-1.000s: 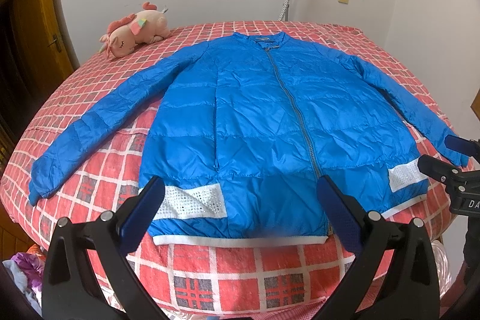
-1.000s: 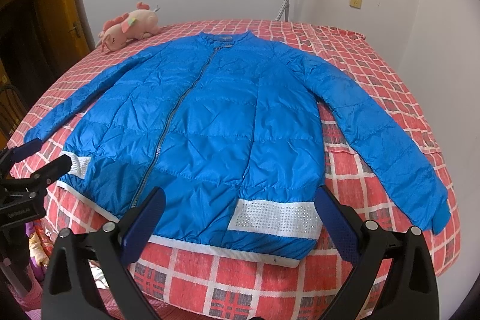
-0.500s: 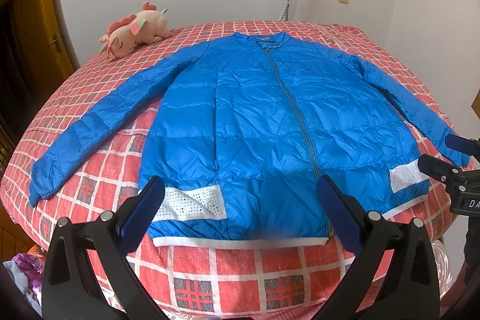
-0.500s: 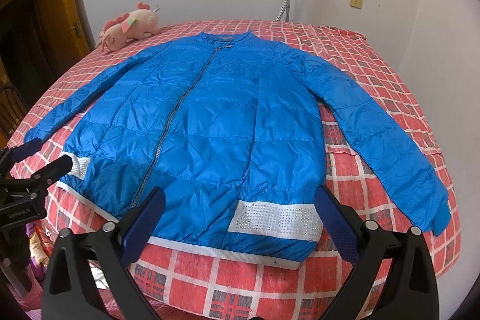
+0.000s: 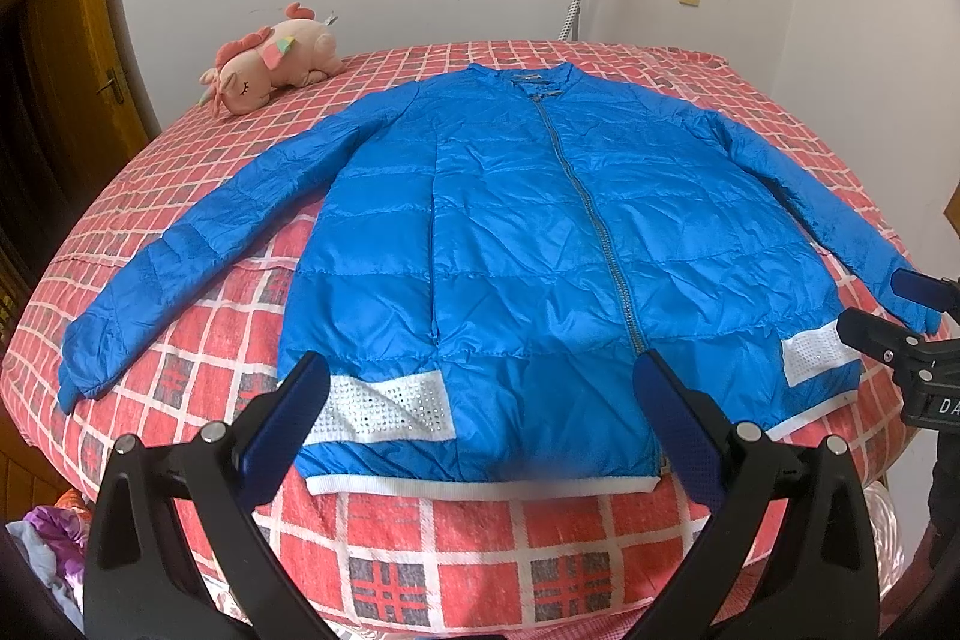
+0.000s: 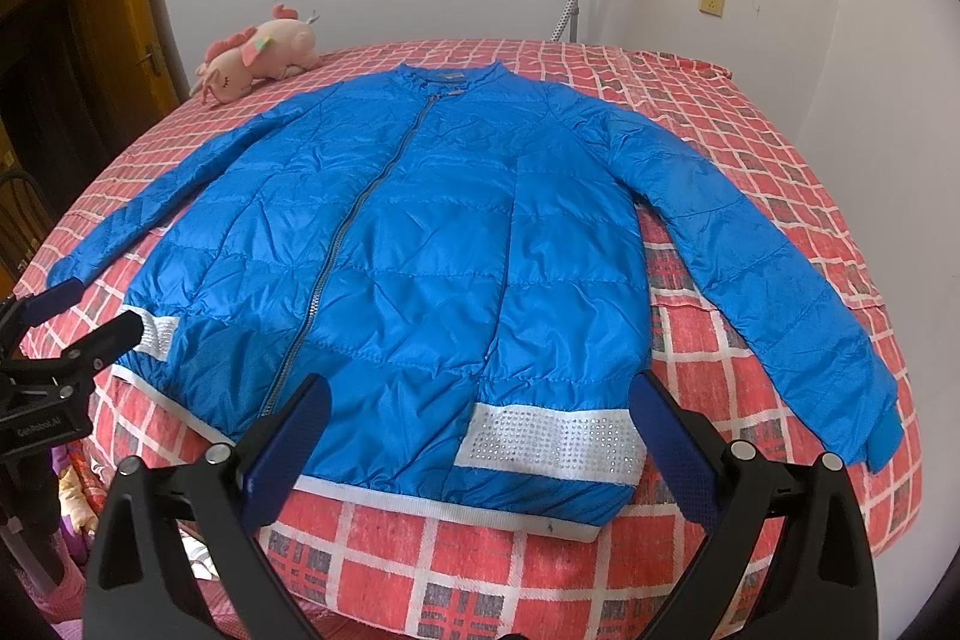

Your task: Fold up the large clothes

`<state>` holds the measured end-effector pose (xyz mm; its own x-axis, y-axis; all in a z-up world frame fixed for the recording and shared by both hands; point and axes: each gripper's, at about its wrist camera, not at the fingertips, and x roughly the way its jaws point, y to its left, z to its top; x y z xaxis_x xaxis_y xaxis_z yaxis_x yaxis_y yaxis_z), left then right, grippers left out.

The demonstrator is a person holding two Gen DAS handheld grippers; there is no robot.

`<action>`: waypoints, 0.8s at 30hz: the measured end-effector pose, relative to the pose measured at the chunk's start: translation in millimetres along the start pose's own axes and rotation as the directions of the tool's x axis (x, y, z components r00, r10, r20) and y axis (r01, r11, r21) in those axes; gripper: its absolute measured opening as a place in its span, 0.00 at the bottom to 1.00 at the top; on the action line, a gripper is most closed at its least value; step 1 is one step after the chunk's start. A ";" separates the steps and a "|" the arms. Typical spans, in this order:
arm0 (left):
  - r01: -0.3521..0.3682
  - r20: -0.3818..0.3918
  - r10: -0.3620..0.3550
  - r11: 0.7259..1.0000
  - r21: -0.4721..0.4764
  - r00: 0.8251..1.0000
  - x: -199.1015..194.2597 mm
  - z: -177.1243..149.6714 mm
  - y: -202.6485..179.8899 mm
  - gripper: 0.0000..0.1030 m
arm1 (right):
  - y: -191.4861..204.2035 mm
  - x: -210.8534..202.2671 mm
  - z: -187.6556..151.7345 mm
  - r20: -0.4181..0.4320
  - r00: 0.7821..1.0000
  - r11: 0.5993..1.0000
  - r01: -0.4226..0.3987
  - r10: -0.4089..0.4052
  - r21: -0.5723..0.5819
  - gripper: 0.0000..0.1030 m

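Your blue jacket (image 5: 510,244) lies flat and zipped on the red checked bed (image 5: 480,550), both sleeves spread out to the sides, hem toward you. Your left gripper (image 5: 480,400) and right gripper (image 6: 480,406) hang near the hem with jaws spread wide, holding nothing. A pink plush toy (image 5: 270,61) rests near the far corner.

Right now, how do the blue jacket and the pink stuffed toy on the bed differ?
The blue jacket is spread flat, sleeves out, over much of the bed; the pink stuffed toy is a small, plump lump on its side. The jacket's hem reaches the near edge by the two open grippers, while the toy sits at the far corner near the wall. The jacket is shiny and quilted, the toy looks plush. Both rest on the red checked cover, untouched.
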<state>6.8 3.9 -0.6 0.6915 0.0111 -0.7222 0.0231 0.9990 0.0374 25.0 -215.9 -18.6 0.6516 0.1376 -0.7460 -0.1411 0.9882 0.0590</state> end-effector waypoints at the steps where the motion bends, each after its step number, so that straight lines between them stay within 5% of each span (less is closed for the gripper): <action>1: 0.001 0.000 -0.001 1.000 0.000 1.000 -0.3 -0.3 0.0 0.97 | 0.1 0.7 0.4 0.000 1.000 1.000 0.000 0.000 0.000 0.96; 16: 0.010 -0.012 -0.010 0.999 0.039 1.000 20.4 17.8 -7.1 0.97 | -34.3 13.5 8.5 0.027 0.999 0.998 0.024 -0.025 0.063 0.96; 21: 0.074 -0.017 -0.073 0.995 0.073 0.997 41.5 38.4 -19.8 0.97 | -90.0 19.6 10.3 -0.002 0.999 0.987 0.042 -0.042 0.154 0.96; 24: 0.136 -0.057 -0.130 0.984 0.114 0.990 62.5 55.2 -33.0 0.97 | -141.7 17.1 6.7 -0.027 0.993 0.958 0.122 -0.119 0.259 0.96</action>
<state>89.1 -30.7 -8.8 0.6403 -0.1168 -0.7592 0.1990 0.9799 0.0171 61.1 -353.2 -35.2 0.6432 0.0170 -0.7655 0.1373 0.9810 0.1372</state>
